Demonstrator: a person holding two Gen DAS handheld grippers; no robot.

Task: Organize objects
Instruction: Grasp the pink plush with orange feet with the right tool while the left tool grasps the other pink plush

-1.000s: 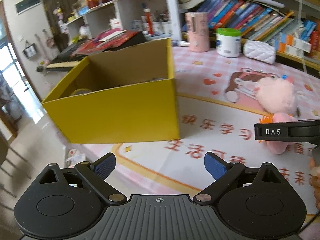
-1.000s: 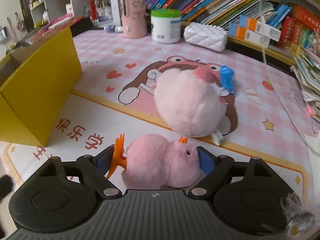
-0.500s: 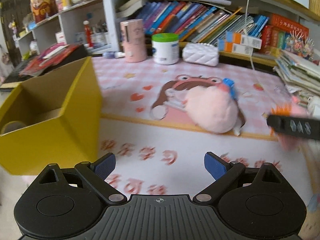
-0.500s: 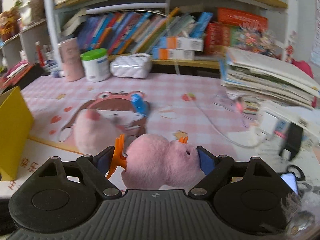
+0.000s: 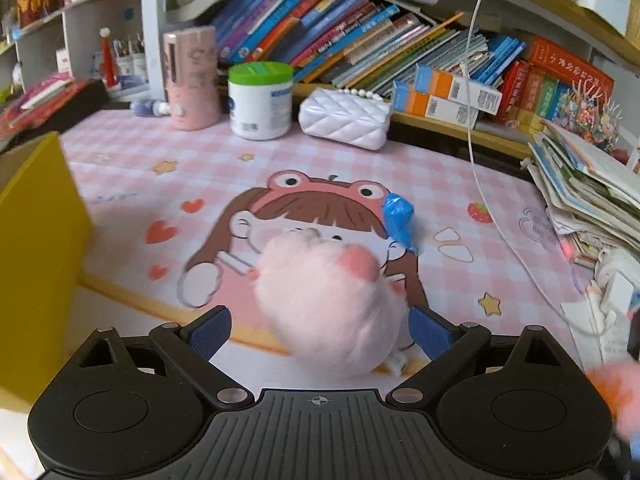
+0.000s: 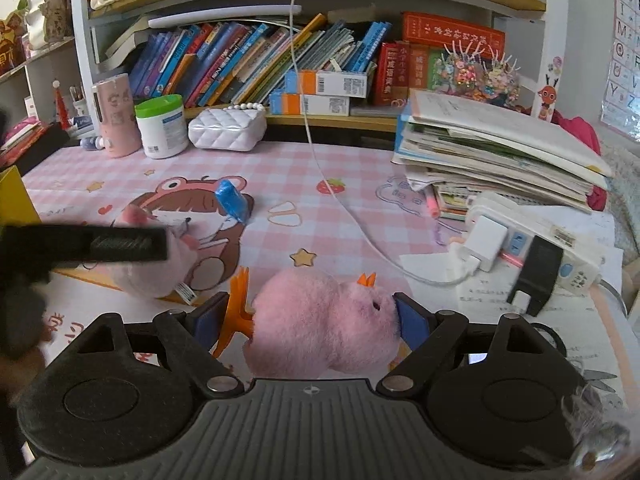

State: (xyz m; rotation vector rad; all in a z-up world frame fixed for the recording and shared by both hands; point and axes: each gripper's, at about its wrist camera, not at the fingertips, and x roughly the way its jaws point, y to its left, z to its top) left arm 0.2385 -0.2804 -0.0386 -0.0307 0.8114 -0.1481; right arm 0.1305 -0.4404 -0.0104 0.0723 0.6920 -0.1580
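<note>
Left wrist view had changed most since a second earlier: then we looked at the yellow box (image 5: pixel 36 256) filling the left half, and now it sat only at the left edge, while the pale pink plush ball (image 5: pixel 328 304) had come from far right to directly ahead. That ball lay on the desk mat (image 5: pixel 400 160), over the cartoon girl print, between the blue pads of our left gripper (image 5: pixel 318 330); its jaws stood wide and released, the right pad close to the fluff, the left pad clear of it. A small blue wrapped piece (image 5: pixel 398 216) lay just beyond the ball.

From the right wrist view, the shelf of books and the stack of papers (image 6: pixel 500 148) had swung into sight where earlier the box side showed. Our right gripper (image 6: pixel 306 320) was grasping the pink plush chick (image 6: pixel 324 324), as before, one pad on its orange feet, the other at its face. The left gripper's finger crossed at left, in front of the pale ball (image 6: pixel 156 268).
</note>
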